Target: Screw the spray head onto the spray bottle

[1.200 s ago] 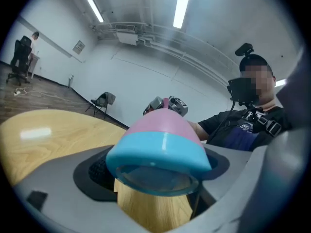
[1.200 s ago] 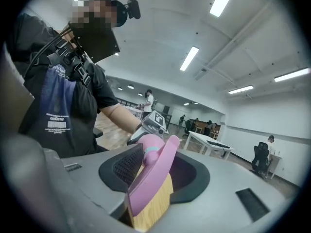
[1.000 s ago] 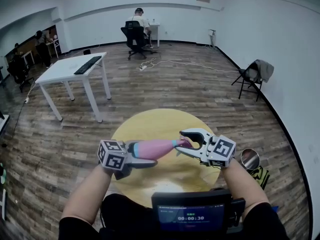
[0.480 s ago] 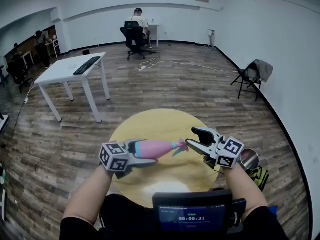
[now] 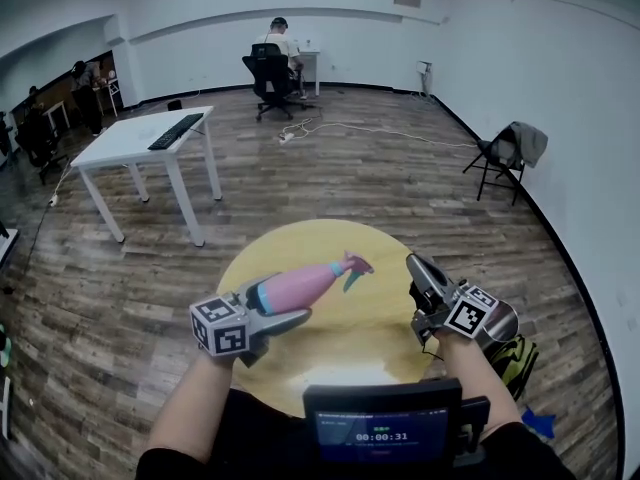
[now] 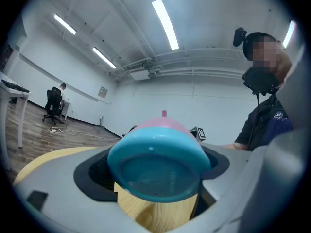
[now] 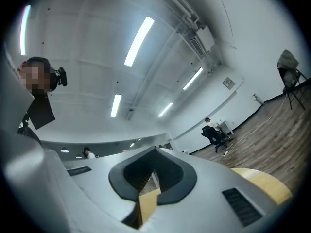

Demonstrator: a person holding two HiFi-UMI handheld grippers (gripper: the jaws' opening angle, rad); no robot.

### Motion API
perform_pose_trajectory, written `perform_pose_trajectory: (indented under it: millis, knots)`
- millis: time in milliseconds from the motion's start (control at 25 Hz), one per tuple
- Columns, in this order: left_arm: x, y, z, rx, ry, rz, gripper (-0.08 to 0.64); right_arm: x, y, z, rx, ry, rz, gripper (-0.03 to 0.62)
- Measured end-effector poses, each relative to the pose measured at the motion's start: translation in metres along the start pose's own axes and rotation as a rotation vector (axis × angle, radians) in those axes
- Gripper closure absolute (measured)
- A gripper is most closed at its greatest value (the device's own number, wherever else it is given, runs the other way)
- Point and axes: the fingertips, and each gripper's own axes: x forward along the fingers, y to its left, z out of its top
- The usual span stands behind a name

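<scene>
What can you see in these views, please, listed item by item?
bottle: one, pink with teal base, above the table, in left gripper
spray head: one, pink and teal, at the bottle's far end
table: one, yellow, round, under the bottle
desk: one, white, far left, keyboard on it
office chair: one, black, far wall, person seated
folding chair: one, dark, right wall, garment over it
screen: one, dark, bottom edge
left gripper: one, grey, shut on bottle
right gripper: one, grey, right of bottle, jaws just closed, empty
</scene>
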Motion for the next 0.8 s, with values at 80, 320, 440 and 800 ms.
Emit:
perform_pose_trajectory:
  millis: [80,320,440,800]
  knots:
    - [-0.004,-0.001,0.007,-0.009,-0.056,0.031,0.051,-0.001,0.002,-0.002,-0.004,-0.010,-0.001,0.581]
    - [-0.016,0.002,0.017,-0.073,-0.183,0.061,0.051,0.001,0.012,-0.012,-0.051,0.025,0.007,0.580]
    - [-0.016,0.003,0.012,-0.092,-0.184,0.070,0.051,0.004,0.015,-0.016,-0.063,0.044,0.019,0.581]
    - [-0.012,-0.004,0.004,-0.091,-0.165,0.063,0.051,0.005,0.021,-0.023,-0.068,0.066,0.038,0.583]
